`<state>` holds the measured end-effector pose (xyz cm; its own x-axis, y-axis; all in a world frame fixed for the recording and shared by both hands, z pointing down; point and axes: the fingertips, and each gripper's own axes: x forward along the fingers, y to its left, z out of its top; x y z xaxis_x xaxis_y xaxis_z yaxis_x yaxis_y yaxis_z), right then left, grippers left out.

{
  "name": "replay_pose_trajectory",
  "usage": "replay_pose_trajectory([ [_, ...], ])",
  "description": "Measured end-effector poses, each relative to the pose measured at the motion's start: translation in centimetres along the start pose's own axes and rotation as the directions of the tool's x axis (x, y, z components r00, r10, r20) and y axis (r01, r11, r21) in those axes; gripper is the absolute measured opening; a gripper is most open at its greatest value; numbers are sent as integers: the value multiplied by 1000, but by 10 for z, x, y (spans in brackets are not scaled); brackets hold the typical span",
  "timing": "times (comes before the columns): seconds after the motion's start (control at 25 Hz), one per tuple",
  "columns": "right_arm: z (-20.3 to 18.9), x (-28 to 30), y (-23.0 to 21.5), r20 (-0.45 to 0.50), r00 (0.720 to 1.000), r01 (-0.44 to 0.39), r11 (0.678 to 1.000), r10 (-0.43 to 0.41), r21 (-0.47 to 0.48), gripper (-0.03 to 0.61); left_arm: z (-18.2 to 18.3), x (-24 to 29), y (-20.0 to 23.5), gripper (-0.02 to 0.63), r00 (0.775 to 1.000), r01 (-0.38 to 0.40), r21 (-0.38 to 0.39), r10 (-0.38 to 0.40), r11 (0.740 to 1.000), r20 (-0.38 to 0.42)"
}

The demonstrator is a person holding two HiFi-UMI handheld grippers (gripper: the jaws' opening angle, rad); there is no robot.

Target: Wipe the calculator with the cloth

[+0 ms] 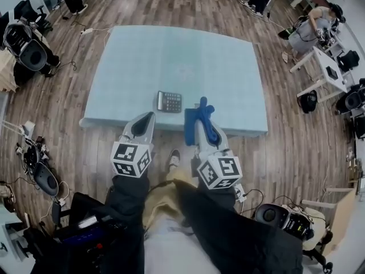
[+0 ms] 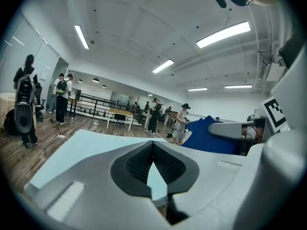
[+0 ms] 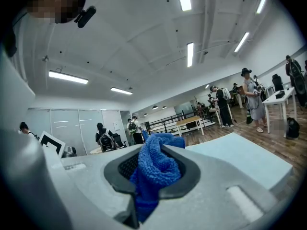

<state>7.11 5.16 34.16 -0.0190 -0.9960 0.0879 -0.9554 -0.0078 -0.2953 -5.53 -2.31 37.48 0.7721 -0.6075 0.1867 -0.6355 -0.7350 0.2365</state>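
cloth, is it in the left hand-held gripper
No, the cloth sits clamped in the right hand-held gripper; the left hand-held gripper holds nothing.

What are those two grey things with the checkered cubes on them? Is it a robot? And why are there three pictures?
It is not a robot. A person holds a grabbing tool, called a gripper, in each hand. The head view comes from a camera on the person's head, looking down. The other two views come from small cameras riding on each gripper, looking along its jaws. On the pale blue table lies a calculator, near the front edge. The right gripper is shut on a blue cloth, which is for wiping. The left gripper has its jaws together with nothing between them. The cubes are just parts of the grippers.
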Motion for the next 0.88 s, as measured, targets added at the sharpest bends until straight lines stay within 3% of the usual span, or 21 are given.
replay_pose_trajectory([
  [0.4, 21, 86, -53, -36, 998, -41, 999, 42, 36, 57, 22, 98, 20, -2, 999, -23, -7, 23, 1000, -41],
  [0.88, 23, 134, -90, -74, 994, -70, 995, 75, 70, 57, 26, 159, 28, -2, 996, -47, -8, 46, 999, -78],
])
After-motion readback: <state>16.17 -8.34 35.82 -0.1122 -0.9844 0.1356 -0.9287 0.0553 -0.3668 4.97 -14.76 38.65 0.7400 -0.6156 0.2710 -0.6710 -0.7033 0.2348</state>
